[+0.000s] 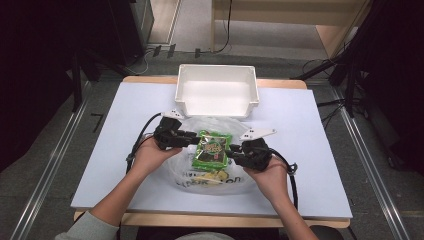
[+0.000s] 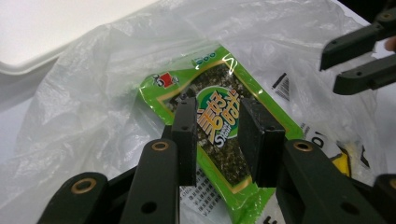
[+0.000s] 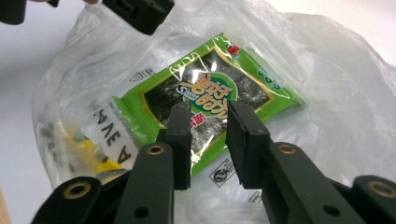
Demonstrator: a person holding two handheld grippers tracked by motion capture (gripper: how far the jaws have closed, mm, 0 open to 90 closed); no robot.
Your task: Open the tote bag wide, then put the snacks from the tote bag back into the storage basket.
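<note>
A green seaweed snack packet lies flat on a crumpled clear plastic bag in the middle of the white table. My left gripper is at the packet's left edge and my right gripper at its right edge, pointing at each other. In the left gripper view the left gripper stands open just above the packet, with nothing pinched. In the right gripper view the right gripper is likewise open over the packet. A yellow item sits inside the bag.
A white plastic bin stands empty at the back of the table, just beyond the bag. The table has bare surface to both sides. Dark stands and cables flank it on the floor.
</note>
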